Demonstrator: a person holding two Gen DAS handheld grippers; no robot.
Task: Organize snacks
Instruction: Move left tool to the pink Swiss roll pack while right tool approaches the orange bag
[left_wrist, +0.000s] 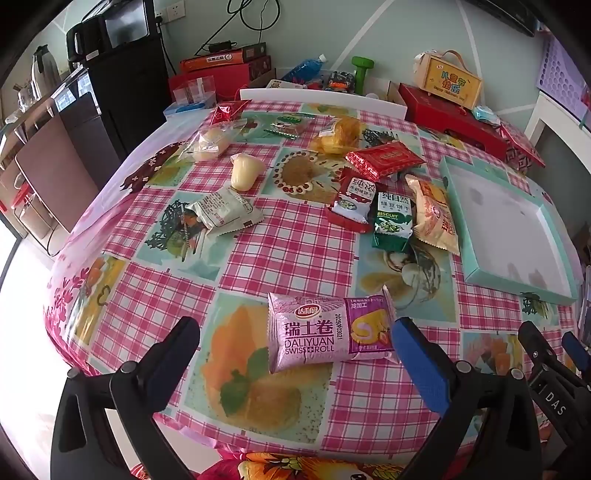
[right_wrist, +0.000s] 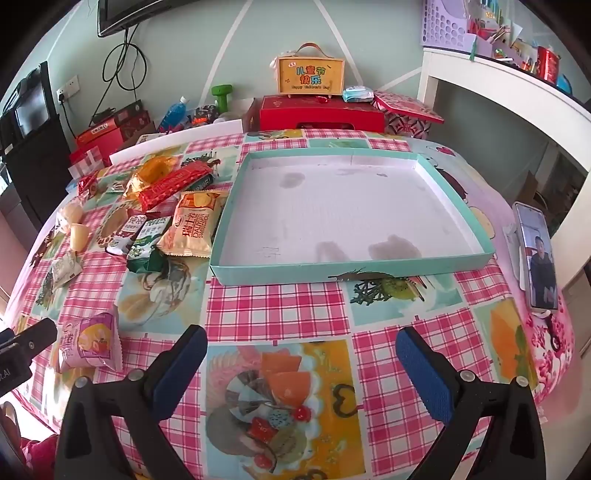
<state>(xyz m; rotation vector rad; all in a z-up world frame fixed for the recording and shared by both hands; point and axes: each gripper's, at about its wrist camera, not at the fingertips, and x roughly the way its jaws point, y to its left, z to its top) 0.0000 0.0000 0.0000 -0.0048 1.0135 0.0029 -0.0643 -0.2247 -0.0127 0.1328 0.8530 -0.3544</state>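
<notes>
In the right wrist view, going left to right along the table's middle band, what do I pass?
Pale jelly cup → green biscuit pack → yellow Swiss roll pack → teal tray → phone.

Bright daylight, blown-out glare lower left; strong fisheye bending, dark corners.

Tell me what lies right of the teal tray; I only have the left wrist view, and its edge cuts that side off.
Observer: A phone lies there on the tablecloth, screen up and lit.
Operator: Report the tray's contents.
Observer: The teal tray holds nothing; only faint stains mark its white floor.
Operator: Give me the right gripper's state.
Observer: The right gripper is open over bare tablecloth, with the pink Swiss roll packet off to its left.
</notes>
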